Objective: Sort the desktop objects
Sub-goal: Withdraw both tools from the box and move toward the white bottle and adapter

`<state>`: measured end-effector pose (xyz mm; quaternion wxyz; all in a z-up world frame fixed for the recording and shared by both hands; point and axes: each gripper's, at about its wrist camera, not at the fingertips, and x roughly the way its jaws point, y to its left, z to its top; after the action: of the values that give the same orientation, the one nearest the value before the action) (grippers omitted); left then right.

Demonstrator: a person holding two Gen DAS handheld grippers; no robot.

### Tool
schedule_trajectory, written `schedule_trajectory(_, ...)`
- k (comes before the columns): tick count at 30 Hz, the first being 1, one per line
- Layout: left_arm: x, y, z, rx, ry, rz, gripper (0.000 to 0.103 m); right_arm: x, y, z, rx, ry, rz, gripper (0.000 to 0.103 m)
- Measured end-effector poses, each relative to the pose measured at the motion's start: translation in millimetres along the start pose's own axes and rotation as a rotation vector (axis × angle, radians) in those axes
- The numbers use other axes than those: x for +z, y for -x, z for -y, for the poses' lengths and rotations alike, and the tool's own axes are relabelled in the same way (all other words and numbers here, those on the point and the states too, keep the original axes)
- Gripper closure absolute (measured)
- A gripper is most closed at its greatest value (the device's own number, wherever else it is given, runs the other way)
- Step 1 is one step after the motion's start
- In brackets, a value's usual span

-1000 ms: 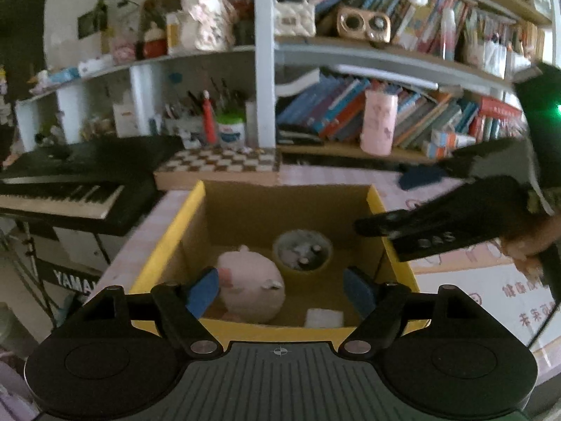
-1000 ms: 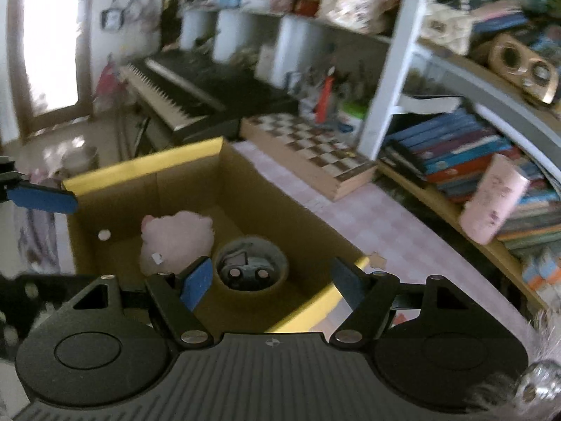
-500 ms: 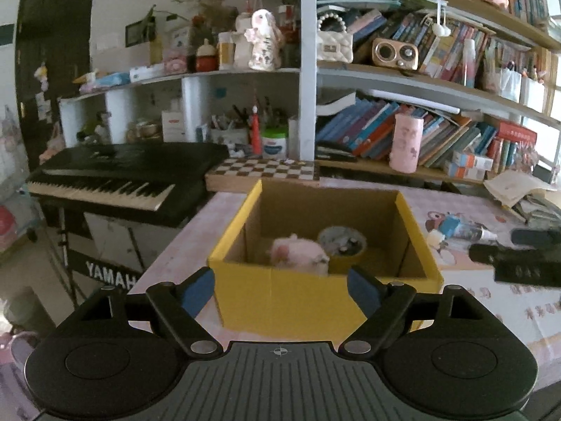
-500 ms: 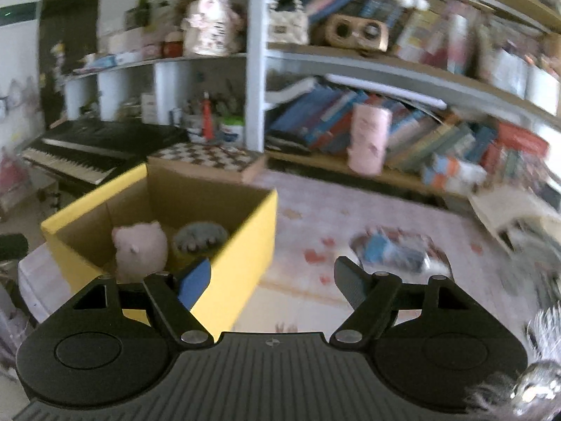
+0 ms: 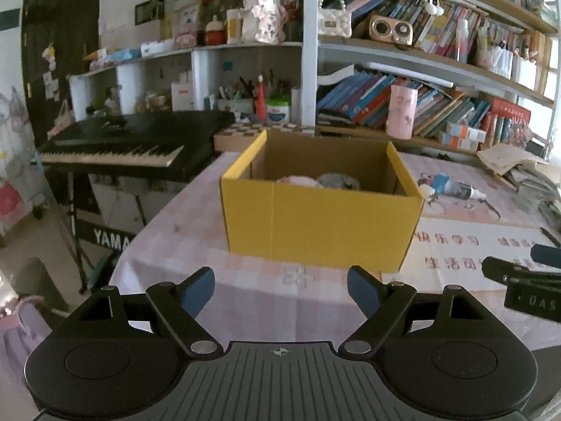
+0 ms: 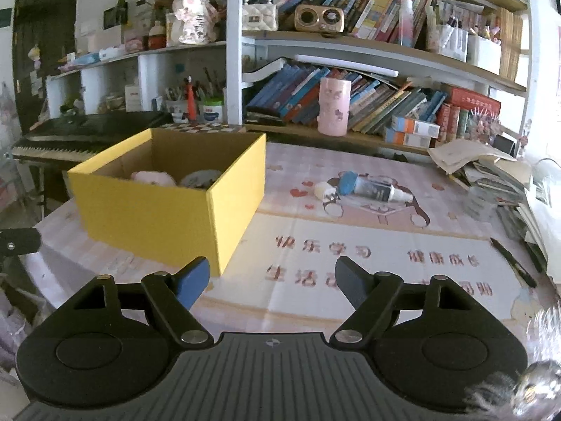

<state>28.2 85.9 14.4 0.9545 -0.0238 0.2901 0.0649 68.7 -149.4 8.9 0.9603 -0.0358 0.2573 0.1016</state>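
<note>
A yellow cardboard box (image 5: 320, 224) stands on the pink table mat; it also shows in the right wrist view (image 6: 164, 214). Inside lie a pink plush toy (image 6: 152, 177) and a grey tape roll (image 6: 200, 179). A blue-capped bottle (image 6: 371, 187) and a small white cap (image 6: 322, 189) lie on the mat right of the box; the bottle also shows in the left wrist view (image 5: 452, 186). My left gripper (image 5: 280, 289) is open and empty, in front of the box. My right gripper (image 6: 271, 280) is open and empty, near the box's right front corner.
A black keyboard (image 5: 133, 140) stands left of the table. Bookshelves (image 6: 350, 94) and a pink cup (image 6: 333, 107) line the back. A chessboard (image 6: 200, 127) lies behind the box. Stacked papers (image 6: 491, 175) and a black pen (image 6: 513, 263) lie at right.
Both grippers have pulled back from over the box toward the table's near side, staying open. The box now sits farther ahead in both views.
</note>
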Motion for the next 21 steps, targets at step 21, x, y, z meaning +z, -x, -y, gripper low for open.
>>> schedule_trajectory(21,-37.1,14.1,24.7,-0.099,-0.047,-0.084,0.017,-36.6,34.2,-8.6,-0.011,0.019,-0.09,0.022)
